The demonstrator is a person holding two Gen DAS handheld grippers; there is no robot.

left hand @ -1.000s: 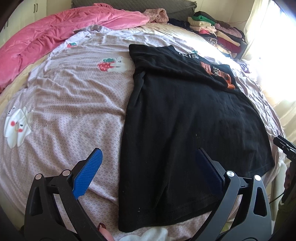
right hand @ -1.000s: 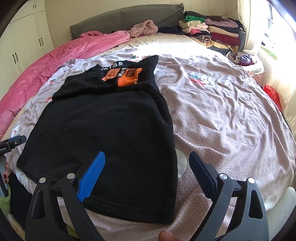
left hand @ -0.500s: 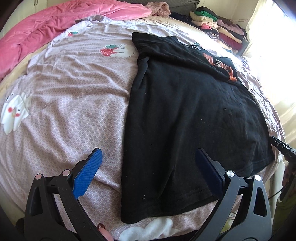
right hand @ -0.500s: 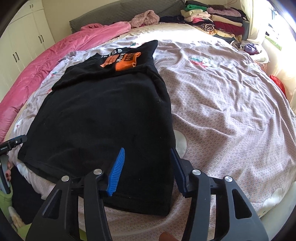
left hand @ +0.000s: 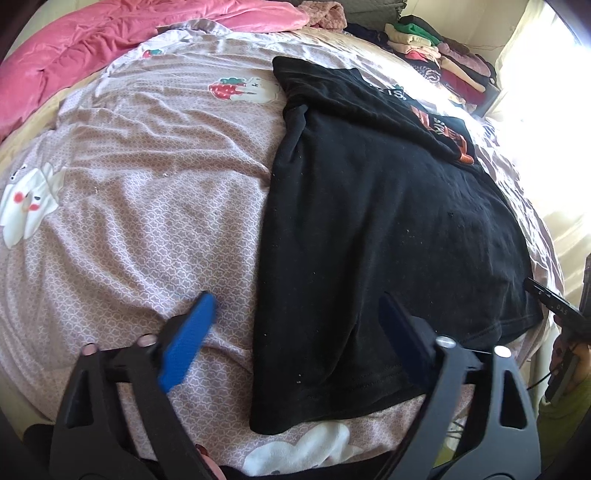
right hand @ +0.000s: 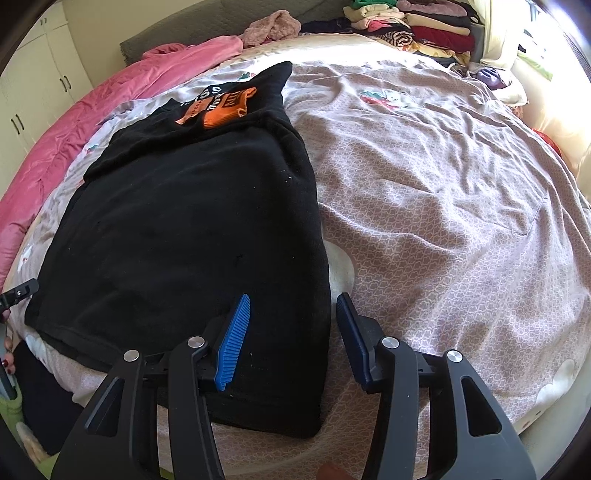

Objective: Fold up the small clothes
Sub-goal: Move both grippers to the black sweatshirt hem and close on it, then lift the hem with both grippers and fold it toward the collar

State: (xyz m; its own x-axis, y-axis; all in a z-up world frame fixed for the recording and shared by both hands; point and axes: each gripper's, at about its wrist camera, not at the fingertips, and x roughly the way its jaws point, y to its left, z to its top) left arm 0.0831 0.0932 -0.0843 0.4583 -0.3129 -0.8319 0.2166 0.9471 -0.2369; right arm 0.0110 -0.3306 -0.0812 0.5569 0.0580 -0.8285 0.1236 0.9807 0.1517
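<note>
A black T-shirt (left hand: 369, 221) with an orange print lies flat on the pink patterned bedsheet (left hand: 147, 206), its top part folded over. Its hem is nearest me. My left gripper (left hand: 295, 310) is open, just above the hem's left corner, which sits between the jaws. My right gripper (right hand: 293, 310) is partly closed but still open, its jaws standing on either side of the right edge of the shirt (right hand: 192, 221) near the hem's right corner. Neither gripper holds cloth.
A pink quilt (left hand: 110, 40) lies along the far left of the bed. Stacks of folded clothes (right hand: 417, 26) stand at the far right by the bright window. White cupboards (right hand: 40, 81) are at the left. The bed's near edge is just below the grippers.
Both grippers have moved forward and down toward the shirt's hem corners. The right gripper's jaws have narrowed from wide open. The left gripper's jaws have narrowed only slightly.
</note>
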